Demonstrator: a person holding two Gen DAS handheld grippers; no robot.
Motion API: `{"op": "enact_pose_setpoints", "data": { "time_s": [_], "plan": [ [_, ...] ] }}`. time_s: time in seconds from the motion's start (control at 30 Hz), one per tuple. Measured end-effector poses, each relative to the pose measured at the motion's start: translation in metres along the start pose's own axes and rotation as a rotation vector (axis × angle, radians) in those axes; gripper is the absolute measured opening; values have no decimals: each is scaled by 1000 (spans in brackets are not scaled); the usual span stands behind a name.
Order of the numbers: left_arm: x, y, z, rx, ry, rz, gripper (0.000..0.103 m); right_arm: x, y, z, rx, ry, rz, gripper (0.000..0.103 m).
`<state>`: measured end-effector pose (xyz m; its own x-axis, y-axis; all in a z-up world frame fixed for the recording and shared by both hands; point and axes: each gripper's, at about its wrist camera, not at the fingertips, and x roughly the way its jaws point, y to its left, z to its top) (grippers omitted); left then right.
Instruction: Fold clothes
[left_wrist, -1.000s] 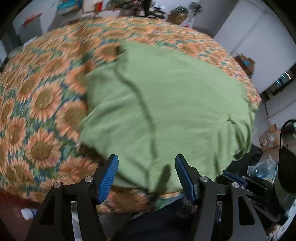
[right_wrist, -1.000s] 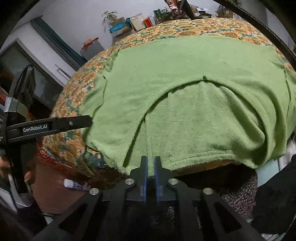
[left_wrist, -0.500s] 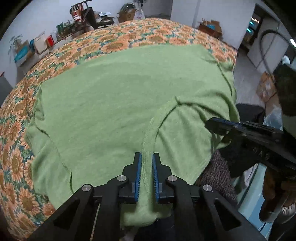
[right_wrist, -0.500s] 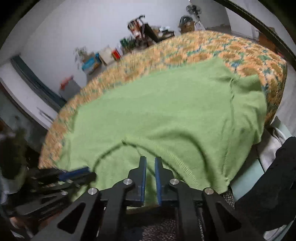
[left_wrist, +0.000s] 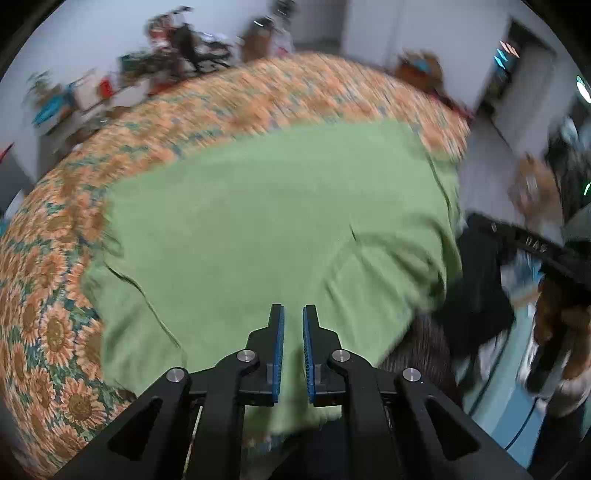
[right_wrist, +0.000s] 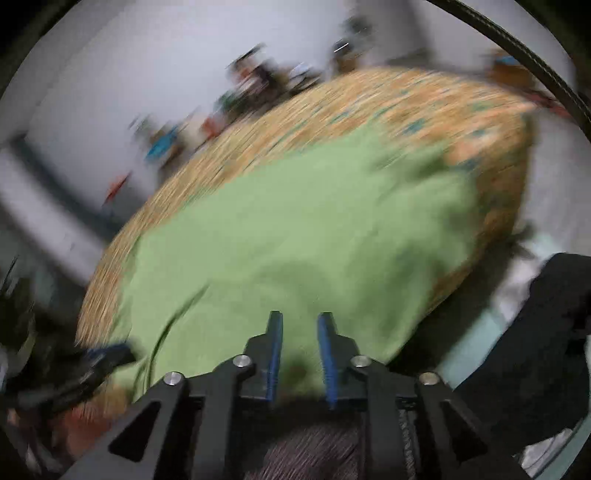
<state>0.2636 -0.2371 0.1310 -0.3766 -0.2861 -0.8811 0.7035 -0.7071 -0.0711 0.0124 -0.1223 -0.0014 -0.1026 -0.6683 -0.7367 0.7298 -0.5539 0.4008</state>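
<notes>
A green shirt (left_wrist: 277, 221) lies spread on a table with a sunflower-print cloth (left_wrist: 48, 332); its near edge hangs over the front of the table. My left gripper (left_wrist: 293, 308) hovers over that near edge. Its jaws are opening, a narrow gap shows between the blue pads, and the cloth lies flat beneath, not pinched. In the right wrist view the shirt (right_wrist: 295, 240) covers the tablecloth (right_wrist: 369, 107). My right gripper (right_wrist: 300, 315) is also opening over the near hem, pads clear of the fabric. Both views are motion-blurred.
Boxes and clutter (left_wrist: 177, 33) stand along the far wall behind the table. The right gripper's body (left_wrist: 535, 247) shows at the right of the left wrist view. A person's dark clothing (right_wrist: 554, 314) is by the table's near right corner.
Half a second ago each gripper was shut on a raised fold of the shirt. Now both pairs of jaws have parted and the folds have dropped flat. Both hands have swung sideways.
</notes>
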Motion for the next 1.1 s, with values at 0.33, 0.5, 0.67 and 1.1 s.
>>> {"op": "enact_pose_setpoints", "data": {
  "time_s": [0.33, 0.5, 0.67, 1.1],
  "plan": [
    [28, 0, 30, -137, 43, -69, 49, 38, -69, 8, 233, 16, 20, 35],
    [36, -15, 60, -175, 66, -151, 49, 28, -94, 3, 225, -11, -99, 7],
    [64, -56, 124, -158, 101, -196, 49, 25, -128, -21, 375, -66, 35, 52],
    [186, -195, 231, -41, 323, -53, 50, 75, -137, -52, 508, 11, 282, 64]
  ]
}}
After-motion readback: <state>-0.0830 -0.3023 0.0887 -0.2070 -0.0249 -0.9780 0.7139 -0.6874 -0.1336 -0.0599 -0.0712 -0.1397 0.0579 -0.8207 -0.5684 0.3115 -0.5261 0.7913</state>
